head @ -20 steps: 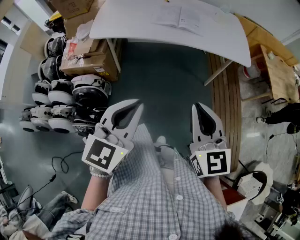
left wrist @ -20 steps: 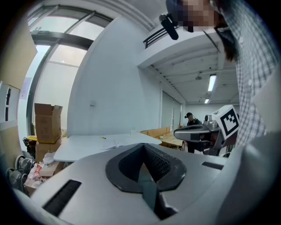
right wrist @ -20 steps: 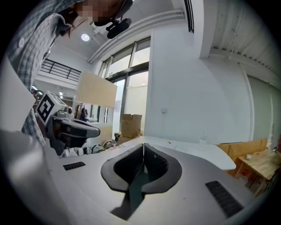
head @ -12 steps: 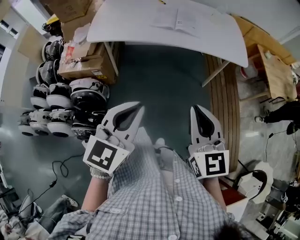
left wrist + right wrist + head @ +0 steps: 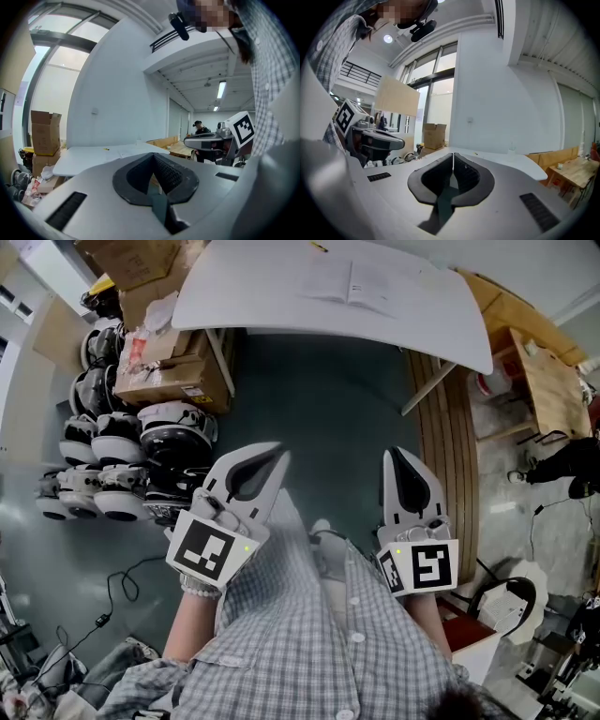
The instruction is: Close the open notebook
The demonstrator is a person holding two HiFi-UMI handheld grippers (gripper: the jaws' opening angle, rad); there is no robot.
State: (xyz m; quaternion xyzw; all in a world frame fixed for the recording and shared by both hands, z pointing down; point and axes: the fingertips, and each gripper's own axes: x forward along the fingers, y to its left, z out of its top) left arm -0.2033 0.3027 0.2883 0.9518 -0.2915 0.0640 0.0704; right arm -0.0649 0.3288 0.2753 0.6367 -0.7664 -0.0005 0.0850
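Observation:
The open notebook (image 5: 352, 282) lies flat on the white table (image 5: 281, 310) at the far top of the head view, its two pages spread. Both grippers hang well short of the table, over the dark floor and close to the person's checked shirt. My left gripper (image 5: 277, 456) is shut with nothing in it, its tips meeting (image 5: 153, 155). The right gripper (image 5: 391, 454) is shut and empty too (image 5: 453, 154). In the left gripper view the table (image 5: 89, 157) shows beyond the jaws, with pale sheets on it. The right gripper view also shows the table (image 5: 511, 161).
Cardboard boxes (image 5: 178, 367) and a row of black-and-white helmets (image 5: 122, 442) stand left of the table. Wooden planks (image 5: 455, 446) and a wooden table (image 5: 553, 381) lie to the right, where another person (image 5: 572, 465) stands. Cables (image 5: 117, 577) trail on the floor at lower left.
The scenery drifts slightly upward and left in the head view. Both grippers stay where they were, shut.

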